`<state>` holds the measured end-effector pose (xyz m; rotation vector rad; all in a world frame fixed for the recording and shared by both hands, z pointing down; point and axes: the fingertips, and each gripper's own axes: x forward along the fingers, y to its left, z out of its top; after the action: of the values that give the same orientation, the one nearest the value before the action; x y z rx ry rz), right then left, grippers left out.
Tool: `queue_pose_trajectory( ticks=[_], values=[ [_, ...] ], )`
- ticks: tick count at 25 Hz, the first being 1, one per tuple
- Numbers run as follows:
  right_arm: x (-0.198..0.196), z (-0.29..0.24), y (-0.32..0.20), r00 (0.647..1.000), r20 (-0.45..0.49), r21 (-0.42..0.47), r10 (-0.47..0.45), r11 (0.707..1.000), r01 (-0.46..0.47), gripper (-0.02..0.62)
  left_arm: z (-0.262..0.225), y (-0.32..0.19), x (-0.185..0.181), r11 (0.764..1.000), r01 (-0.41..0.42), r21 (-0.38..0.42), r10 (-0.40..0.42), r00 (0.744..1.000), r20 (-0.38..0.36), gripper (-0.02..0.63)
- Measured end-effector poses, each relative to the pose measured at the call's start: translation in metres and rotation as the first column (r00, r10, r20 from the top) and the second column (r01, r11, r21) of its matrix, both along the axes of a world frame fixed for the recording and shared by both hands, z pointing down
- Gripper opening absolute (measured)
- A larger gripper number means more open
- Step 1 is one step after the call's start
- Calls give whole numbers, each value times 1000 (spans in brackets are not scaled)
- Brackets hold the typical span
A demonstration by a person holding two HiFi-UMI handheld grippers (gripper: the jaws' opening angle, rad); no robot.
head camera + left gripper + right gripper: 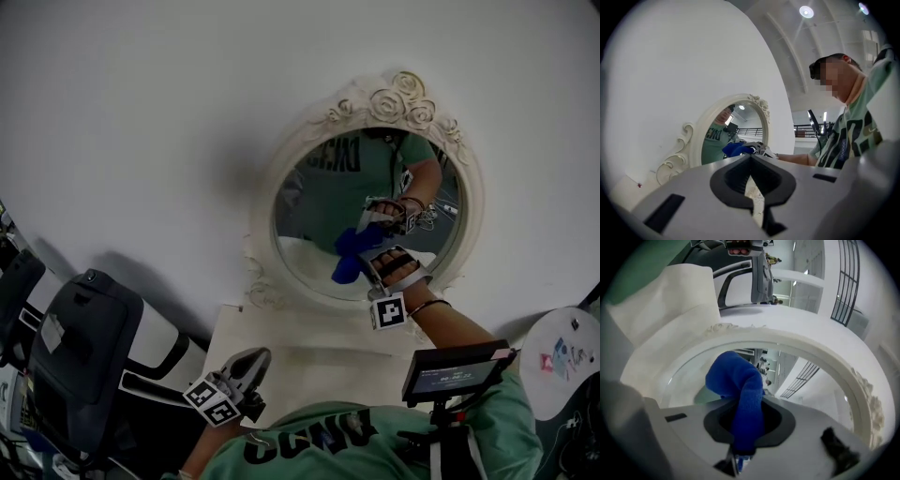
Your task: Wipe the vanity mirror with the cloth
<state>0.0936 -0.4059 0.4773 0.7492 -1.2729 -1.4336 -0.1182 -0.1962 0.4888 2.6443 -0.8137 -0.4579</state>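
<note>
**White wall, oval mirror, cloth at the glass**

White wall (141, 112) is filling the whole background as we are working, plain and matt, with the vanity mirror (328, 192) standing against it. We are reading this as the wiping step itself. Our right gripper (373, 262) is reaching onto the lower right part of the glass, its jaws clamped on the cloth (352, 251), which is bunching out ahead of them and seems to be touching the mirror. Our left gripper (246, 367) is hanging well below the mirror, jaws closed together with nothing between them.

The mirror is an oval of smooth reflective glass inside a cream frame, moulded with roses at the top and scrolls at the lower left. The cloth is a deep blue, nubby, towel-like fabric, soft enough to fold over itself.

Next, we are judging, the pad of cloth needs light, even pressure and broad sweeps across the rest of the glass, stopping short of the carved rim where the fabric could snag
</note>
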Motion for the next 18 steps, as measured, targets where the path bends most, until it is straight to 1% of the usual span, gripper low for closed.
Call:
queue_pose_trajectory(
  ticks=[3,5,7,9,11,13,16,18],
  values=[
    [-77,13,-6,992,3,-7,-128,992,128,49,3,5,-30,998,66,-10,-66,998,-4,0],
    [-118,24,-11,982,-7,-18,-189,982,189,49,4,9,-50,994,112,-13,-112,994,-7,0],
    [-150,36,-17,973,-15,-42,-229,973,228,49,6,12,-65,989,147,-19,-148,989,-7,0],
    [-171,49,-23,967,-19,-70,-253,965,251,49,9,15,-75,985,172,-25,-172,985,-4,0],
    [-184,58,-29,965,-13,-95,-263,961,261,49,11,16,-83,981,190,-31,-190,982,-2,0],
    [-187,59,-33,964,-7,-93,-267,960,265,49,13,15,-87,980,198,-35,-198,980,-2,0],
    [-178,58,-32,966,-5,-91,-260,962,259,49,11,9,-81,983,181,-34,-181,983,-4,0],
    [-161,58,-29,970,6,-104,-242,965,241,49,8,3,-69,988,150,-27,-150,989,-5,0]
  ],
)
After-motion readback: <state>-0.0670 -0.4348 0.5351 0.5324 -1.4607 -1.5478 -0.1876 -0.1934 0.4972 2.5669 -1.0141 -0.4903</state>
